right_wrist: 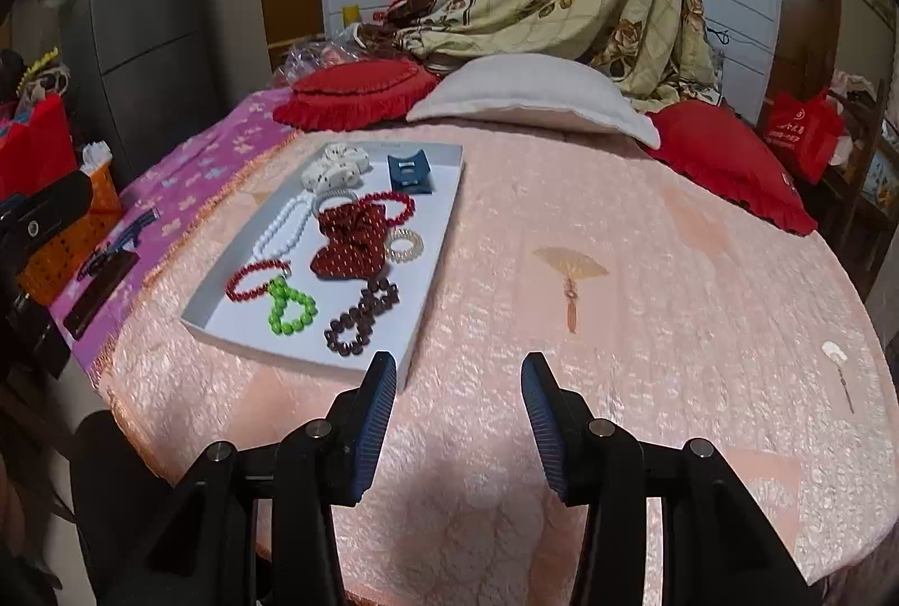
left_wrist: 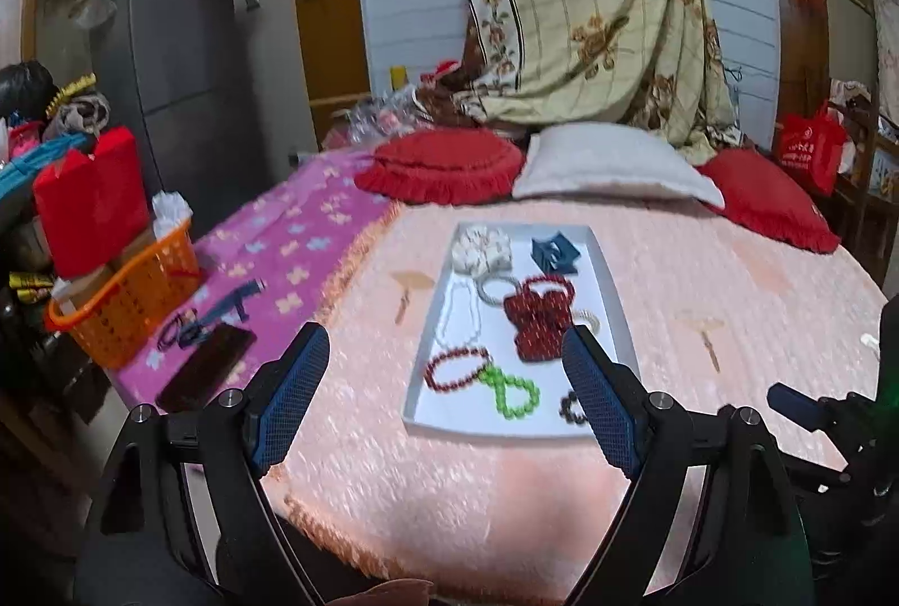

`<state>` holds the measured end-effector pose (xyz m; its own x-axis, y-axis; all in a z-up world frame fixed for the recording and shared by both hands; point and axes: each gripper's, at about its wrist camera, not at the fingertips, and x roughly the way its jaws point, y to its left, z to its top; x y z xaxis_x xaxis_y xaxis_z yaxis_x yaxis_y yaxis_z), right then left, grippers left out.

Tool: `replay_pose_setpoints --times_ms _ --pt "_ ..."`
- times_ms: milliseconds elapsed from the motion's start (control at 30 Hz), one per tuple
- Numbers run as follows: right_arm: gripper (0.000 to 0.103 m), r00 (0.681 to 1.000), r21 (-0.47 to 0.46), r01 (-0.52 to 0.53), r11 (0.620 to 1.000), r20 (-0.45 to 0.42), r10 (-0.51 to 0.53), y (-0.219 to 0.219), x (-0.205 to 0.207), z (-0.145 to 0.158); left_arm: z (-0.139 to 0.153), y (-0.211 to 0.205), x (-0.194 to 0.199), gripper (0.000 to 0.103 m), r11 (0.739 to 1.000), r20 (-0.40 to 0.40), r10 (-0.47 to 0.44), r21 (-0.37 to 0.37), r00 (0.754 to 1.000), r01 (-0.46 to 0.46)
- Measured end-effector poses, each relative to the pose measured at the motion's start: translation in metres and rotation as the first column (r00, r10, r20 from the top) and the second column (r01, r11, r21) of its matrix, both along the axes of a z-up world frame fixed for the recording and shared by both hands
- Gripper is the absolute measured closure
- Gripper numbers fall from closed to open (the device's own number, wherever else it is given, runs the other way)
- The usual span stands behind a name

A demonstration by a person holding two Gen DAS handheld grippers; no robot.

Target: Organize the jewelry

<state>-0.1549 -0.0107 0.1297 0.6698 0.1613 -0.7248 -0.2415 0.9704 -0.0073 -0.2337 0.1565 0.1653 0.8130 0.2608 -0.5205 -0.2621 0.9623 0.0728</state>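
The jewelry lay in a shallow white tray [right_wrist: 427, 325] on the pink bedspread [right_wrist: 618, 268], at about eleven o'clock from my right gripper [right_wrist: 458, 415] and dead ahead at twelve of my left gripper [left_wrist: 446, 398]. Inside, a green bead bracelet [right_wrist: 289, 308] touched a red bead bracelet [right_wrist: 253, 280] at the near left, with a dark brown bead bracelet [right_wrist: 359, 319] at the near right. A red dotted pouch [right_wrist: 348, 240] sat in the middle, a white bead necklace [right_wrist: 281, 226] at its nine o'clock and a clear coil hair tie [right_wrist: 405, 246] at its three. At the far end lay a white scrunchie [right_wrist: 334, 170] and a blue pouch [right_wrist: 409, 176]. My left jaws stood spread wide, my right ones moderately apart; neither held anything. An orange basket [left_wrist: 129, 308] stood at ten o'clock off the bed.
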Motion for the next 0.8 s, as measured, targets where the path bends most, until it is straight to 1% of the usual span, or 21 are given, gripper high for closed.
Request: replay_pose_setpoints --times_ms 167,333,800 --pt "0.058 1.000 0.001 0.019 1.000 0.006 -0.019 -0.001 0.001 0.000 -0.013 0.003 0.000 0.018 1.000 -0.038 0.010 -0.003 0.999 -0.010" --pt "0.058 0.999 -0.013 0.037 0.999 0.011 -0.037 0.001 0.001 -0.001 -0.026 0.008 0.000 0.018 0.999 -0.078 0.012 -0.044 0.997 -0.016" --pt "0.058 0.999 -0.045 0.046 0.998 0.005 -0.046 0.006 0.002 -0.010 -0.039 0.004 0.004 0.018 0.998 -0.128 0.002 -0.055 0.992 -0.009"
